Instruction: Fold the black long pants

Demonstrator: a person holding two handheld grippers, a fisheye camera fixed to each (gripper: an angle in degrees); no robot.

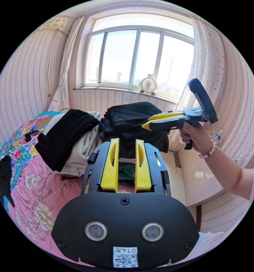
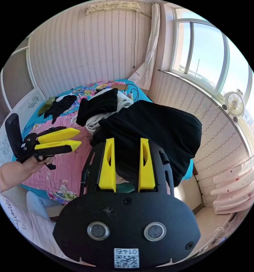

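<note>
Black long pants [image 2: 161, 127], matte soft cloth, folded into a thick slab on top of the clothes heap at the bed [image 1: 33, 192] edge, nr the window [image 1: 138, 56] wall. Beside it a cream garment [image 1: 81, 147] w/ another black piece [image 1: 64, 136] draped over. Quilt is pink floral, stitched. Left hand-held gripper [image 1: 126, 144]: yellow wedge jaws spread, nothing between. Right hand-held gripper [image 2: 126, 144]: jaws apart, hovering over the pants, not pinching. Small round fan [image 1: 148, 84] on the sill.
</note>
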